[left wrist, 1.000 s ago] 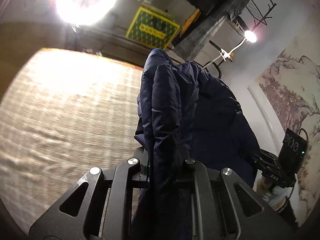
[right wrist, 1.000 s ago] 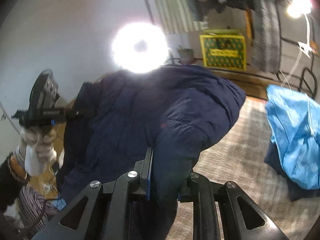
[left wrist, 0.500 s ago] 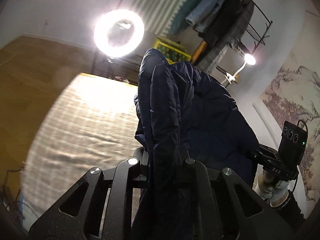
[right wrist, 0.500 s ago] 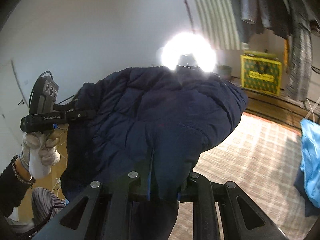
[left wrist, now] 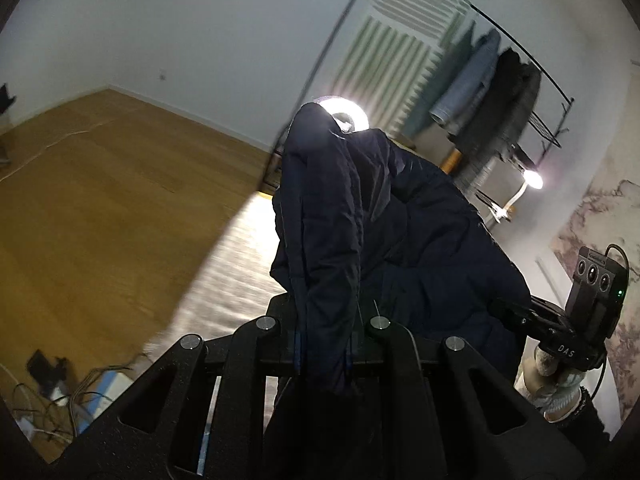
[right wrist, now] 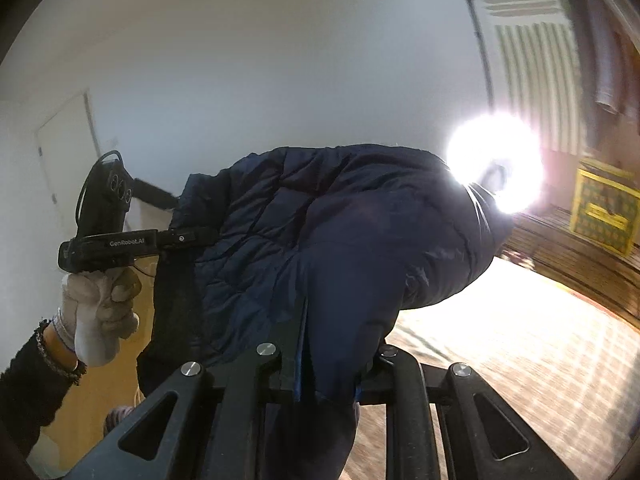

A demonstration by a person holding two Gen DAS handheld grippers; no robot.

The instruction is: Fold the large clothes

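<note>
A dark navy quilted puffer jacket hangs in the air between both grippers. My left gripper is shut on one edge of the jacket, and the fabric rises in front of the lens. My right gripper is shut on another edge of the jacket. The right gripper also shows at the right of the left wrist view, and the left gripper at the left of the right wrist view, held by a gloved hand. The fingertips are hidden by cloth.
A woven beige rug lies below on a wooden floor. A bright ring light stands behind the jacket. A clothes rack with hanging garments and a yellow box stand by the wall. Cables lie at the lower left.
Both grippers have risen and tilted upward with the jacket, so more wall and less rug show. The blue garment on the rug has left the right wrist view.
</note>
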